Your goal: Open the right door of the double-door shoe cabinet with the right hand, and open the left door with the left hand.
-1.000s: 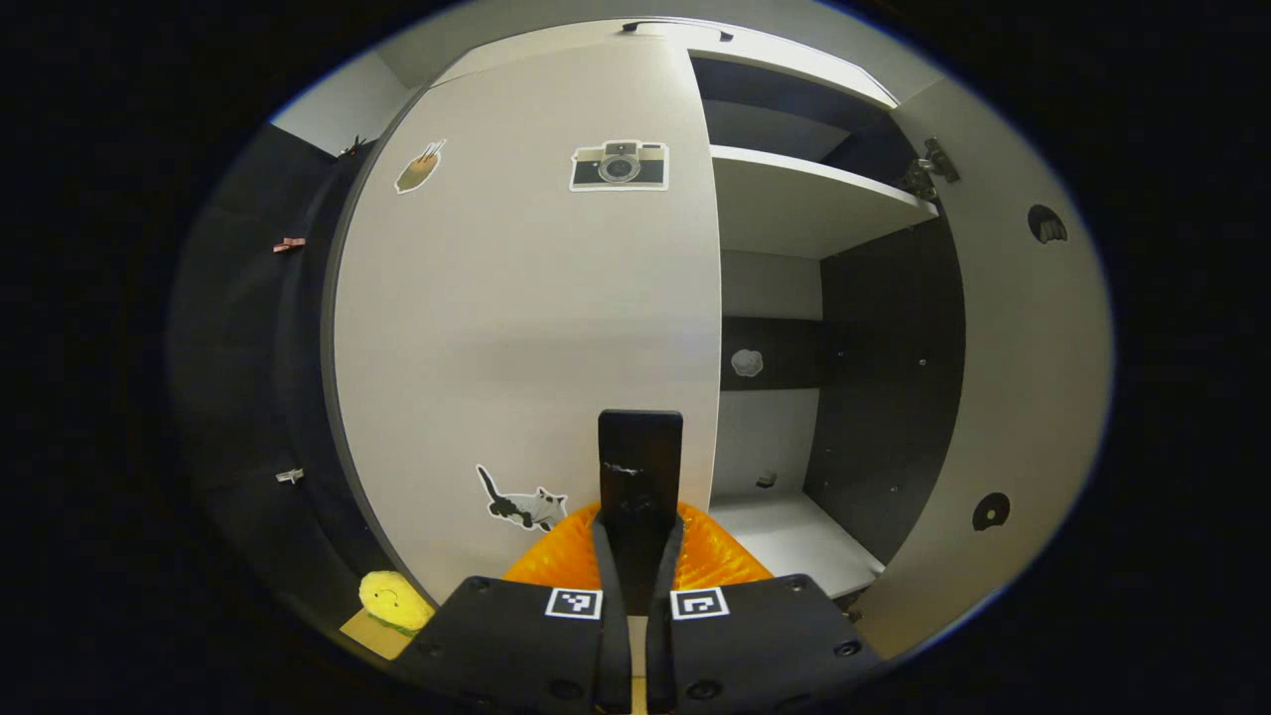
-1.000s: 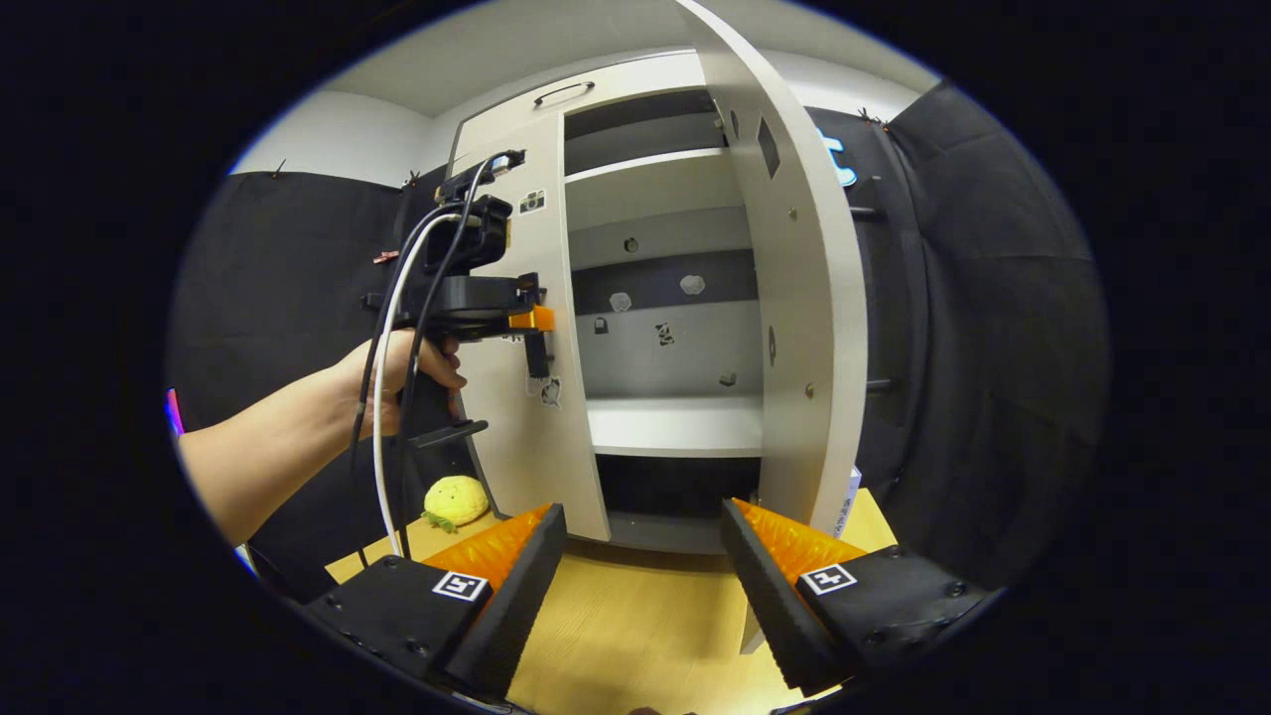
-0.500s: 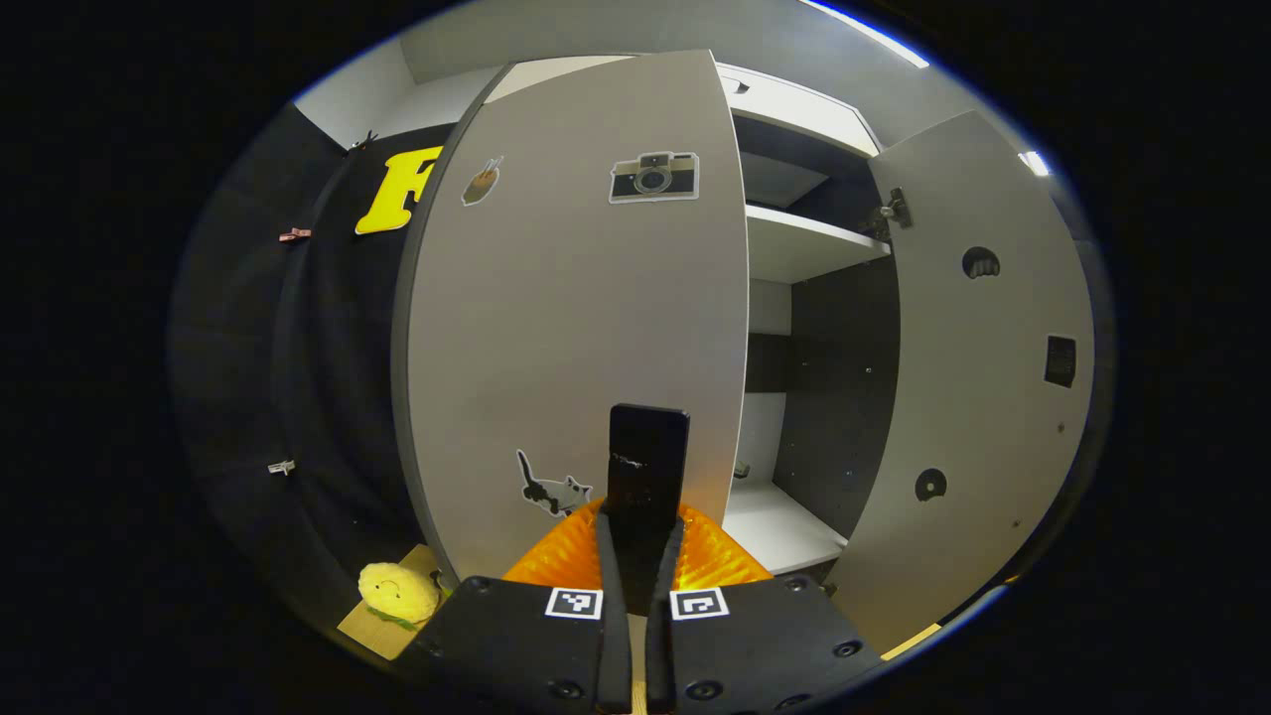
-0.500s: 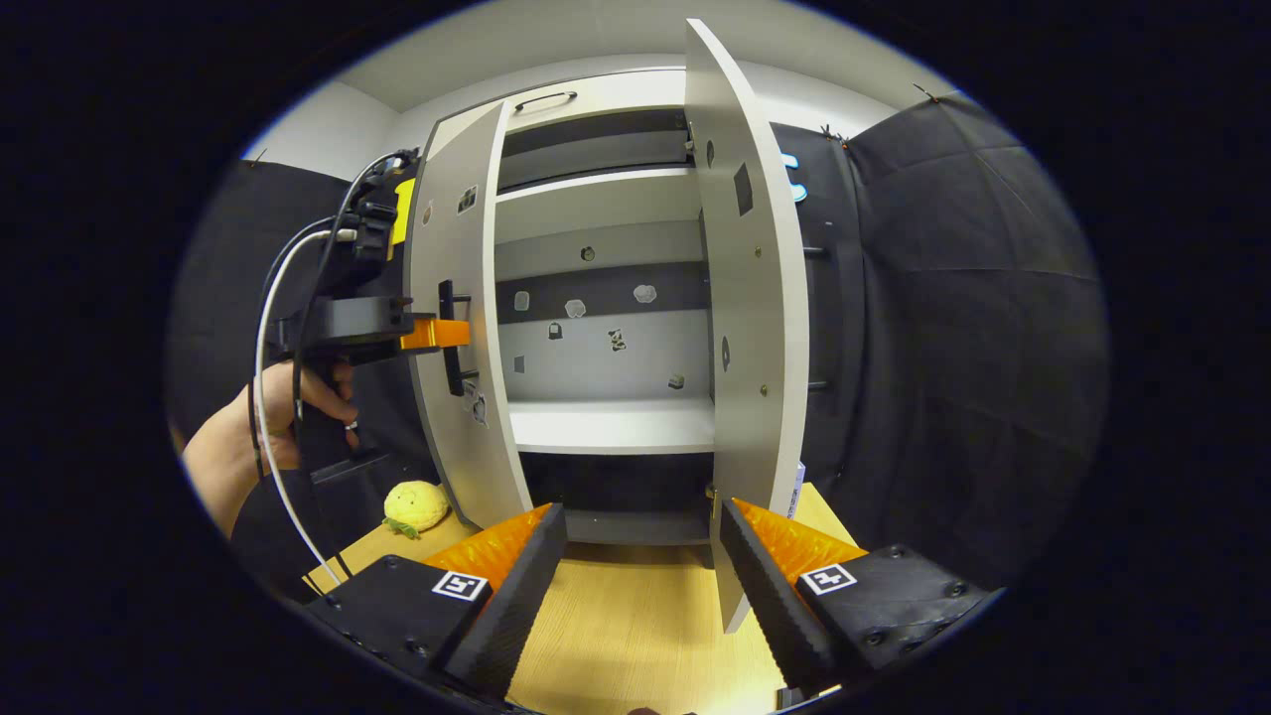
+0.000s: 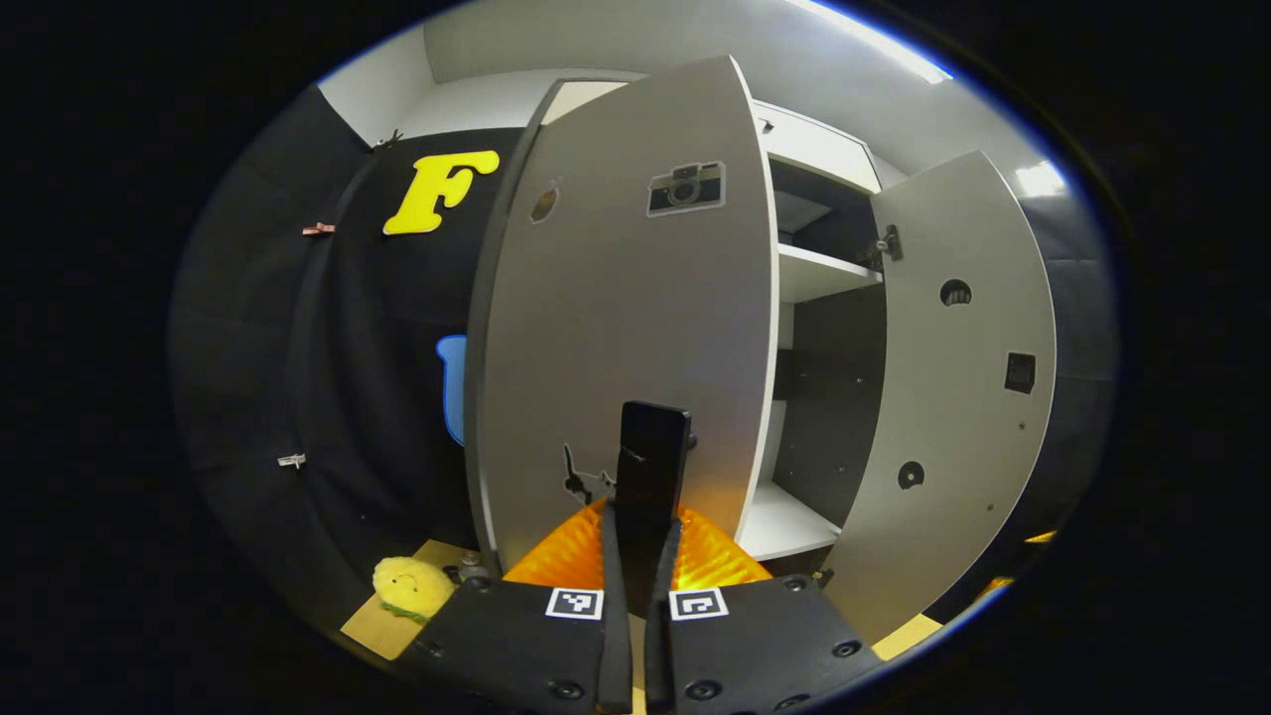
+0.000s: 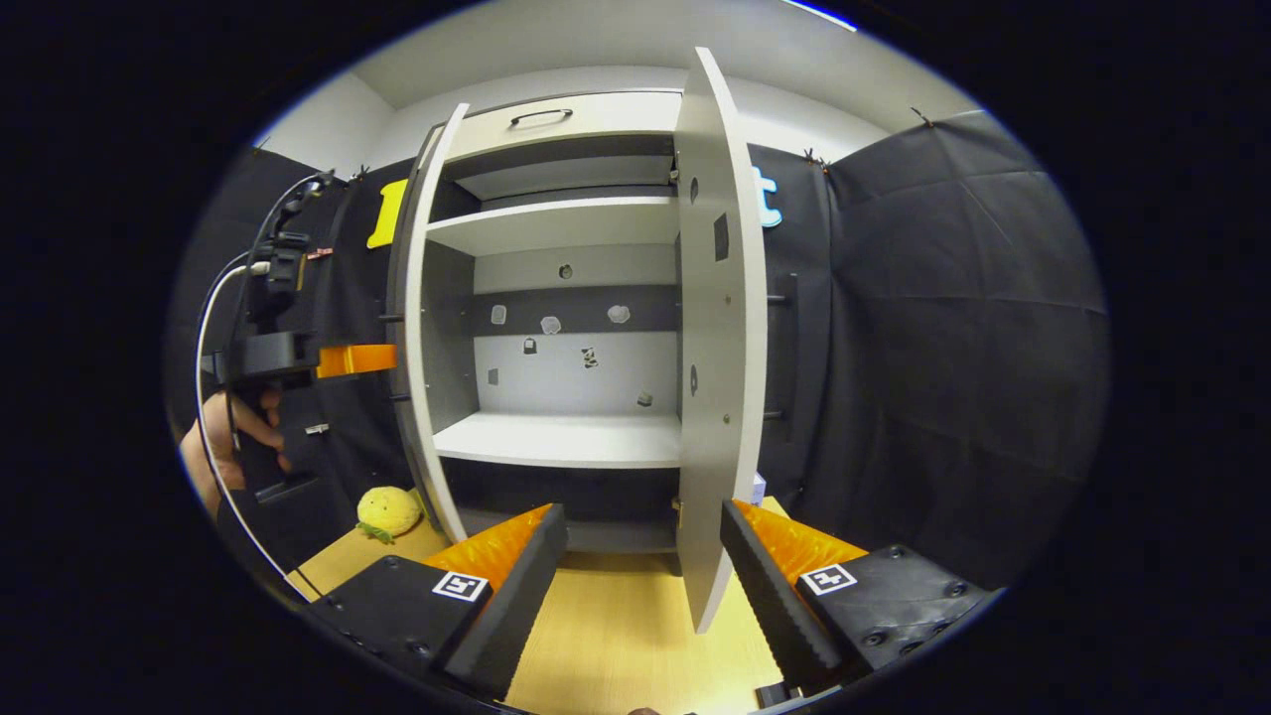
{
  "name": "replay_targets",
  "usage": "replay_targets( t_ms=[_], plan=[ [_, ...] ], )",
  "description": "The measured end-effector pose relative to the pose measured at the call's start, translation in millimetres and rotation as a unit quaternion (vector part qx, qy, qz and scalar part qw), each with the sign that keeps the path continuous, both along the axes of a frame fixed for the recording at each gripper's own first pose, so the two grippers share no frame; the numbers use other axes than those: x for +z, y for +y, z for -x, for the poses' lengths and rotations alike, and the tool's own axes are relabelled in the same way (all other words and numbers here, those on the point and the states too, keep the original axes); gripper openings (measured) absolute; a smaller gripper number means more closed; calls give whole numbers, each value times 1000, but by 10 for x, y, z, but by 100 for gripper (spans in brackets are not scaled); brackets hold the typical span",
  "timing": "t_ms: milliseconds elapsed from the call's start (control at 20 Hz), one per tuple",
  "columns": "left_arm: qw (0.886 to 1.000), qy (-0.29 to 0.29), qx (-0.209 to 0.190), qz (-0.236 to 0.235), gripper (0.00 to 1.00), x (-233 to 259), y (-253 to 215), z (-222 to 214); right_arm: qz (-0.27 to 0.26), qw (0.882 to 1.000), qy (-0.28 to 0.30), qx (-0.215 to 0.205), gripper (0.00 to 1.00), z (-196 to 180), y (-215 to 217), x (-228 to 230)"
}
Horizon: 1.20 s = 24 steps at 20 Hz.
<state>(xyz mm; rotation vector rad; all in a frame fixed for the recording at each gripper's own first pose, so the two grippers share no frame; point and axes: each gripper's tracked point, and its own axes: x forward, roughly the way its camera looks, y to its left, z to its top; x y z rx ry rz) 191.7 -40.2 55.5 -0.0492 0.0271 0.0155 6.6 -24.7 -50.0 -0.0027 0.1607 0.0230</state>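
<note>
Clearly your left gripper (image 5: 636, 556) is clamped on the handle (image 5: 650, 467) of the left door (image 5: 616, 328) — that door is swung well out. Your right gripper (image 6: 643, 556) hangs open, holding nothing, just before the right door (image 6: 717, 328), which stands wide. Both doors look open — only letting go is left.

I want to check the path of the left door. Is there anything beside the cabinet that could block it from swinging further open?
Nothing visible blocks the left door. The left gripper grips its black handle. A yellow plush toy lies low on the table beside the cabinet, apparently behind the door's swing.
</note>
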Motion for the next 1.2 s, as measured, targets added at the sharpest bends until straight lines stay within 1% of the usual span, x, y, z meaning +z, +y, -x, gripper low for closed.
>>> replay_targets(
  t_ms=[200,400,450,550,750,850,900,950,1000,1200],
  plan=[
    [1000,-5,26,-2,10,-9,91,112,-7,1000,5,-25,98,16,-109,-29],
    [999,-4,54,3,10,-43,210,238,-34,999,18,-36,98,-13,-129,-89],
    [998,-6,62,5,7,-41,248,246,-36,998,19,-37,98,-19,-126,-97],
    [998,-5,66,0,6,-41,334,258,-29,999,17,-36,98,-40,-115,-78],
    [997,6,71,14,6,-93,423,302,-8,999,-1,-35,98,-11,-113,32],
    [997,13,82,2,6,-117,544,341,-5,999,-1,-37,98,33,-100,50],
    [997,17,75,4,6,-136,546,356,-4,999,-1,-37,98,61,-85,56],
    [998,20,55,18,5,-154,456,338,-4,999,0,-37,98,90,-71,55],
    [998,20,47,27,6,-153,370,359,-4,999,0,-37,98,111,-56,56],
    [999,8,45,20,5,-86,386,387,1,999,-2,-36,98,150,35,123]
  ],
)
